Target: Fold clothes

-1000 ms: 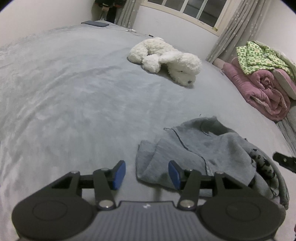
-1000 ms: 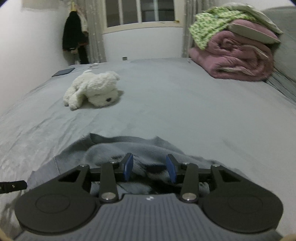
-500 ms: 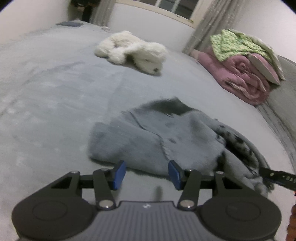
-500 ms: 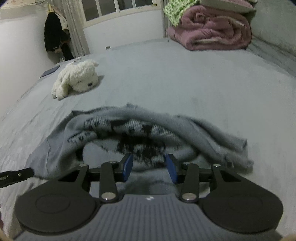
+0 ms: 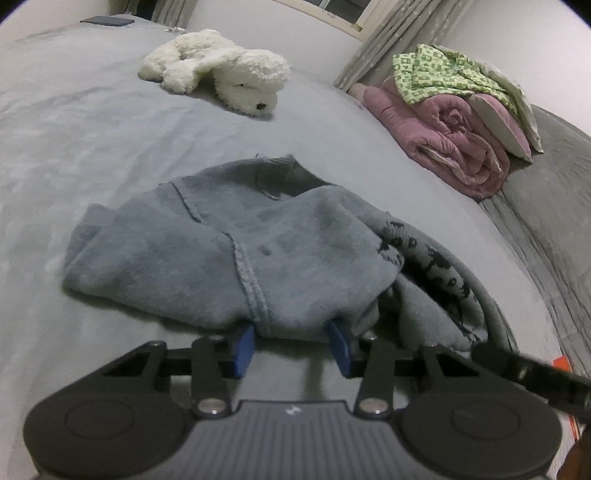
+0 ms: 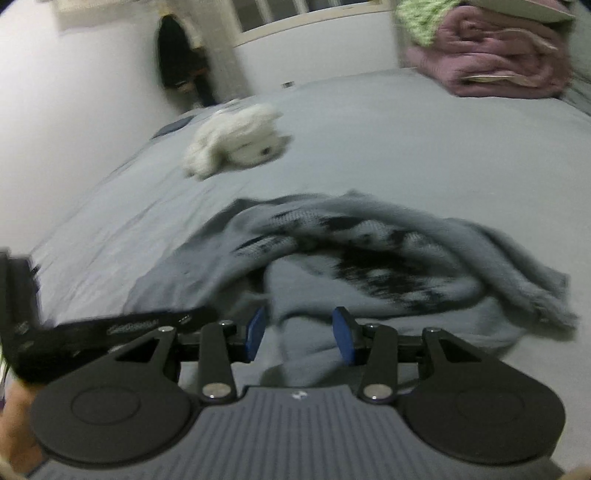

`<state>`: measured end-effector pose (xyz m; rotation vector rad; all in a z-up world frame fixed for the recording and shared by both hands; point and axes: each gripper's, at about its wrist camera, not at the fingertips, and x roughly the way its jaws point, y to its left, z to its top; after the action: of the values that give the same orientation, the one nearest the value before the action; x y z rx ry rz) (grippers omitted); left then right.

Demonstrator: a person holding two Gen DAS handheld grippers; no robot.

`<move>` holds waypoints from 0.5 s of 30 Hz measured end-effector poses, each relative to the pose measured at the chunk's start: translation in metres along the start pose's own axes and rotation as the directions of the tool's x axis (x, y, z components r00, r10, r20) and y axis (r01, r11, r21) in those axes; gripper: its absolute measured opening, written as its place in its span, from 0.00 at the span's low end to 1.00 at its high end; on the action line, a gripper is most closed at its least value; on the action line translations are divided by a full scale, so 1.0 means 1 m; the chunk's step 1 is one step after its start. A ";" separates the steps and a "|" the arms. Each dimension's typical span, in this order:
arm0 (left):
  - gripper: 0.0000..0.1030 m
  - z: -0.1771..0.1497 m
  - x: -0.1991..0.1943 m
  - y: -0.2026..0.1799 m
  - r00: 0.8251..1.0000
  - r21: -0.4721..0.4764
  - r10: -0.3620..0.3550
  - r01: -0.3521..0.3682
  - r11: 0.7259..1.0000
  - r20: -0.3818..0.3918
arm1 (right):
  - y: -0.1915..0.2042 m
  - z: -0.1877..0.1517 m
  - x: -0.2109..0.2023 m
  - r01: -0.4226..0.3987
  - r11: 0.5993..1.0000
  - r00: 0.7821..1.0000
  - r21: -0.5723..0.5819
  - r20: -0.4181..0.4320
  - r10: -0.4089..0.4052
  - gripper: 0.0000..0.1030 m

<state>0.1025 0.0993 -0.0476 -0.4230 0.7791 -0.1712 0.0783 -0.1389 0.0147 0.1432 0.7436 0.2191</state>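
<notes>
A crumpled grey sweater [image 5: 236, 251] with a black-and-white patterned inside lies on the grey bed. My left gripper [image 5: 291, 347] is open, its blue pads on either side of the sweater's near seam edge. In the right wrist view the sweater [image 6: 369, 258] lies bunched, patterned inside showing. My right gripper [image 6: 301, 334] is open, with a fold of the sweater's near edge between the pads. The left gripper's black body [image 6: 110, 328] shows at that view's left, close beside the right one.
A white plush dog [image 5: 218, 70] lies further back on the bed [image 5: 92, 129]. Rolled pink quilts topped with a green patterned cloth [image 5: 454, 114] are stacked at the right. A dark flat object [image 5: 107, 21] lies at the far bed edge. Dark clothes [image 6: 181, 62] hang in the corner.
Both grippers have moved in to the sweater's near edge, which now sits between their pads. The left view has closed in on the sweater. The right view is blurred by motion.
</notes>
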 end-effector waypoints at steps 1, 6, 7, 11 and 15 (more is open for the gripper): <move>0.35 0.000 0.001 0.000 1.000 0.002 0.005 -0.005 1.000 0.009 | 0.002 -0.001 0.003 0.003 1.000 1.000 -0.016 -0.006 -0.003 0.44; 0.14 0.003 0.003 0.001 0.999 0.003 0.017 -0.017 1.000 0.050 | 0.013 -0.007 0.018 0.018 0.995 0.999 -0.098 -0.034 -0.022 0.44; 0.10 0.004 0.003 0.002 0.998 0.001 0.014 -0.015 1.000 0.055 | 0.015 -0.009 0.021 0.021 0.993 0.999 -0.115 -0.039 -0.026 0.44; 0.07 0.007 -0.002 -0.001 0.993 0.038 0.022 -0.026 0.999 0.114 | 0.013 -0.012 0.031 0.049 0.989 0.997 -0.138 -0.059 -0.058 0.33; 0.07 0.013 -0.010 -0.004 0.985 0.053 0.025 -0.034 0.998 0.169 | 0.007 -0.009 0.029 0.046 0.993 0.997 -0.107 -0.058 -0.052 0.12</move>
<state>0.1046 0.1025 -0.0311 -0.3678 0.6129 -0.1276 0.0918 -0.1240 -0.0098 0.0178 0.7929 0.2160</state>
